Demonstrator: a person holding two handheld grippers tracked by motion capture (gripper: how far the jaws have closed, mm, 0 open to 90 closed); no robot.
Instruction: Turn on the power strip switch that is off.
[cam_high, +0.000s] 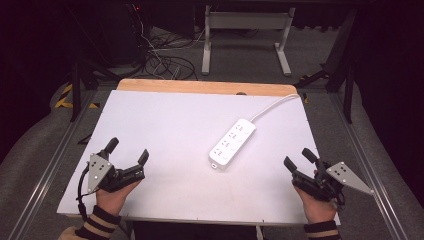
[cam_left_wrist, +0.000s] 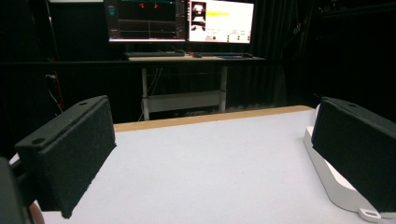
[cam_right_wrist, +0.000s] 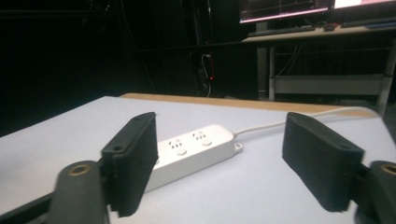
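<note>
A white power strip (cam_high: 232, 142) lies slantwise right of the middle of the white table top (cam_high: 165, 120), and its white cable (cam_high: 275, 105) runs off the far right corner. My left gripper (cam_high: 128, 150) hovers at the near left, open, with nothing between its jaws. At the near right my right gripper (cam_high: 297, 157) is open too and points toward the strip. The right gripper view has the power strip (cam_right_wrist: 196, 144) lying beyond the spread jaws of the right gripper (cam_right_wrist: 224, 158). In the left gripper view the left gripper (cam_left_wrist: 210, 158) stands wide, and an end of the strip (cam_left_wrist: 327, 182) peeks from behind the right jaw.
A wooden edge (cam_high: 200, 86) borders the table's far side. Beyond it stand a desk frame (cam_high: 245, 40) and tangled cables (cam_high: 165, 60) on the floor. Monitors (cam_left_wrist: 180, 21) glow on a desk in the dark background.
</note>
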